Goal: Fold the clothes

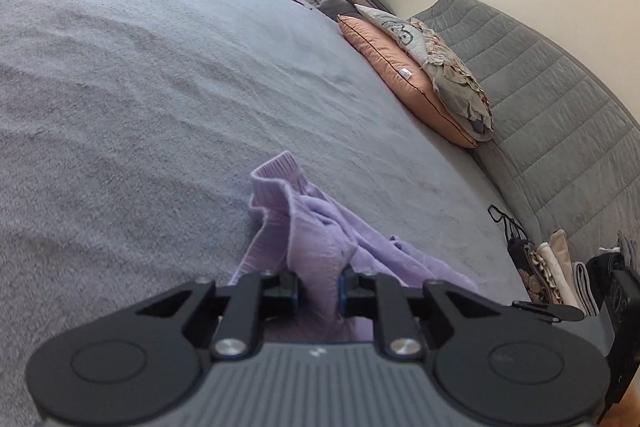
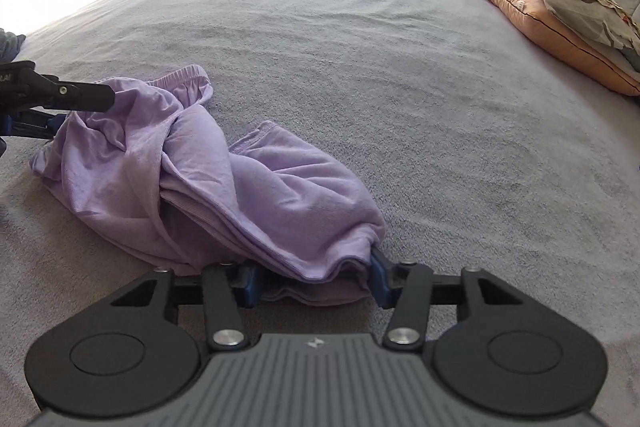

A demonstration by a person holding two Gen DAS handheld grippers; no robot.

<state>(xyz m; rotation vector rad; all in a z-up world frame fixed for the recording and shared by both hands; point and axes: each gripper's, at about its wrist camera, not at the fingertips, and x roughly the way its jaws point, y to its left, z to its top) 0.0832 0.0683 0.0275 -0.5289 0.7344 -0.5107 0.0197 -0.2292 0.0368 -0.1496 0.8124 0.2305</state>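
Black linkage arms and a ribbed grey housing fill the foreground of both wrist views as two handheld grippers work a lilac garment on a grey bedspread. At the left gripper, blue-edged pads are clamped on a bunched fold of the fabric, which rises between the jaws towards a ribbed cuff. At the right gripper, the jaws stand wider, with a thick stack of layered hem between them and each blue pad against the cloth (a grip, by the look of it). Between the two tools the garment lies crumpled on the bed, its elastic waistband on the far side. A salmon pillow rests near the grey quilted headboard.
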